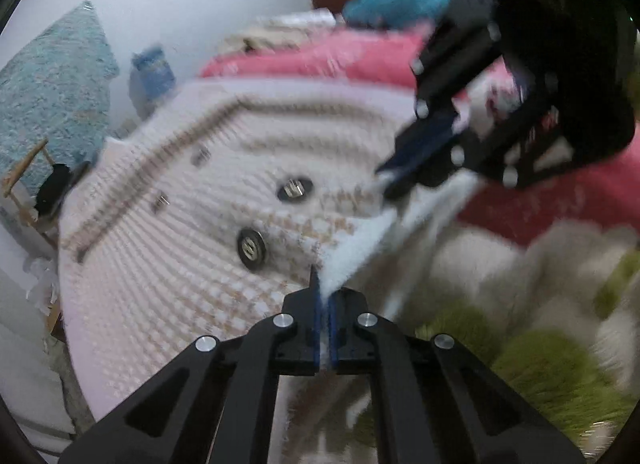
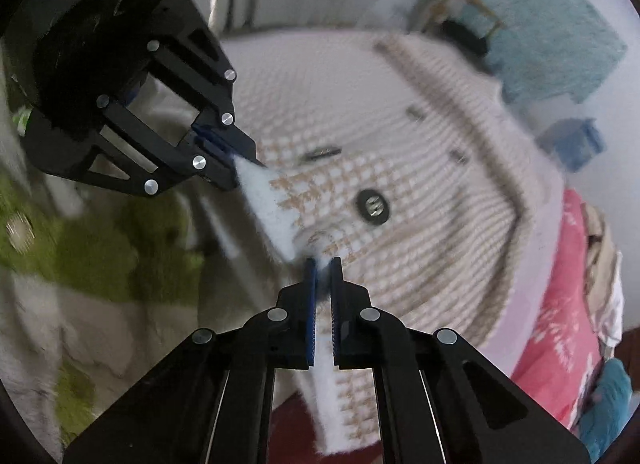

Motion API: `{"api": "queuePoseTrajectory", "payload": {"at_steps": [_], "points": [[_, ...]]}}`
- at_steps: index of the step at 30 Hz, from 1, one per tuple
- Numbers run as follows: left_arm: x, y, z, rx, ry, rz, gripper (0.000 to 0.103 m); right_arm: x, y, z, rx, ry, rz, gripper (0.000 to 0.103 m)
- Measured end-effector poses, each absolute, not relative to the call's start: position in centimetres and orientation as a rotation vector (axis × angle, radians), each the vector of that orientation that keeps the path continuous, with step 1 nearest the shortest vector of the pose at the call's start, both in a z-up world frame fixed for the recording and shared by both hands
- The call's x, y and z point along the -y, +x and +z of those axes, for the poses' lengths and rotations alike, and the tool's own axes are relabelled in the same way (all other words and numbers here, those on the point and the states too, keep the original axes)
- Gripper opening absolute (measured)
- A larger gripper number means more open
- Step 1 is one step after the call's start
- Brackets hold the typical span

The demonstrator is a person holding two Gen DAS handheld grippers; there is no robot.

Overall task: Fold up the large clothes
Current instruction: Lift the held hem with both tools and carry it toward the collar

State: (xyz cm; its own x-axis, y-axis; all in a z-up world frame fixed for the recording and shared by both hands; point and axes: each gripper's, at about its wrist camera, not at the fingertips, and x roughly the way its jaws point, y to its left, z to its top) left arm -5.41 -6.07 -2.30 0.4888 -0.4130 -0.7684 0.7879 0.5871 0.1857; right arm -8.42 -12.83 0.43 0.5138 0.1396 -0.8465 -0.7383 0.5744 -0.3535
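Both black two-finger grippers are clenched on the fuzzy white hem of a cream, beige-checked knit cardigan with large dark buttons [image 1: 251, 248]. The left gripper [image 1: 324, 296] pinches one point of the hem and the right gripper [image 2: 324, 264] another, close beside it. The cardigan lies spread on a pink bedspread [image 1: 312, 59], near its green-and-white patterned blanket [image 1: 552, 364].

- The bed [image 1: 560, 199] wears a pink printed cover.
- A white and tan checked knit garment [image 1: 192, 232] with dark buttons lies spread on it.
- A green and cream fuzzy blanket [image 1: 552, 360] lies beside the garment.
- A teal cloth [image 1: 404, 3] lies at the far edge.
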Motion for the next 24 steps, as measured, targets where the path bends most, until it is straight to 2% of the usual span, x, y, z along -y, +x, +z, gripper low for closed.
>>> {"api": "queuePoseTrajectory", "payload": {"at_steps": [4, 5, 6, 7, 8, 9, 10, 12, 14, 18, 24], "points": [[6.3, -5.2, -4.1, -0.797, 0.571, -0.751, 0.005, 12.4, -8.9, -2.0, -0.924, -0.762, 0.599, 0.006], [5.7, -5.1, -3.4, -0.818, 0.518, -0.758, 0.008, 12.8, -8.6, -1.6, -0.951, -0.692, 0.590, 0.010], [5.1, -5.1, -2.9, -0.839, 0.470, -0.770, 0.015, 13.2, -8.6, -1.2, -0.976, -0.638, 0.583, 0.012], [4.6, -5.1, -2.6, -0.857, 0.435, -0.783, 0.018, 13.8, -8.6, -0.9, -0.999, -0.578, 0.579, 0.021], [3.9, -5.3, -2.2, -0.874, 0.394, -0.789, 0.025, 14.3, -8.6, -0.7, -1.008, -0.540, 0.572, 0.036], [3.1, -5.5, -1.9, -0.889, 0.354, -0.781, 0.034, 15.0, -8.9, -0.6, -1.013, -0.491, 0.551, 0.042], [2.3, -5.9, -1.6, -0.901, 0.319, -0.769, 0.037, 15.7, -9.2, -0.6, -1.021, -0.440, 0.535, 0.049], [1.0, -6.6, -1.2, -0.916, 0.272, -0.743, 0.043, 17.0, -9.7, -0.4, -1.040, -0.335, 0.506, 0.052], [-0.6, -7.2, -1.0, -0.929, 0.234, -0.688, 0.047, 18.5, -9.8, -0.1, -1.043, -0.211, 0.468, 0.071], [-3.5, -7.6, -1.3, -0.959, 0.182, -0.564, 0.052, 22.8, -10.5, 0.5, -1.010, 0.134, 0.357, 0.074], [-8.5, -7.5, -2.4, -1.013, 0.051, -0.380, 0.053, 27.6, -11.6, -0.5, -0.973, 0.465, 0.219, 0.075]]}}
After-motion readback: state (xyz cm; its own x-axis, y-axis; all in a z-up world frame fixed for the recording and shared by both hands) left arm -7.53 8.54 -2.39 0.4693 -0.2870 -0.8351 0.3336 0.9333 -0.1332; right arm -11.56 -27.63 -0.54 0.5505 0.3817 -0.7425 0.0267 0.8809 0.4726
